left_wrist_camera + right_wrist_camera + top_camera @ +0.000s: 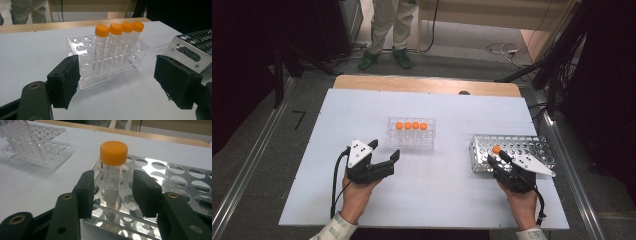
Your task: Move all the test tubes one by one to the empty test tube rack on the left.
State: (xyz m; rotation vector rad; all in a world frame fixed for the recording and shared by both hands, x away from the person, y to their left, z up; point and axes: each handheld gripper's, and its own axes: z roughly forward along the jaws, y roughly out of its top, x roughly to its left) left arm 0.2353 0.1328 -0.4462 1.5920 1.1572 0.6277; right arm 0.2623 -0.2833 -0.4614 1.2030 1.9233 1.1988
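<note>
Four tubes (411, 126) sit in the clear rack (410, 142); right gripper (113, 192) fingers flank, not yet gripping, the last tube (112, 173) in the metal rack (175, 182); left gripper (117, 82) released

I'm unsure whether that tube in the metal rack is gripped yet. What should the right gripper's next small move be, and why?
Probably close a little more. The right gripper has its jaws either side of the orange-capped tube, which stands in the metal rack, but gaps show between pads and tube, so it isn't gripped yet.
</note>
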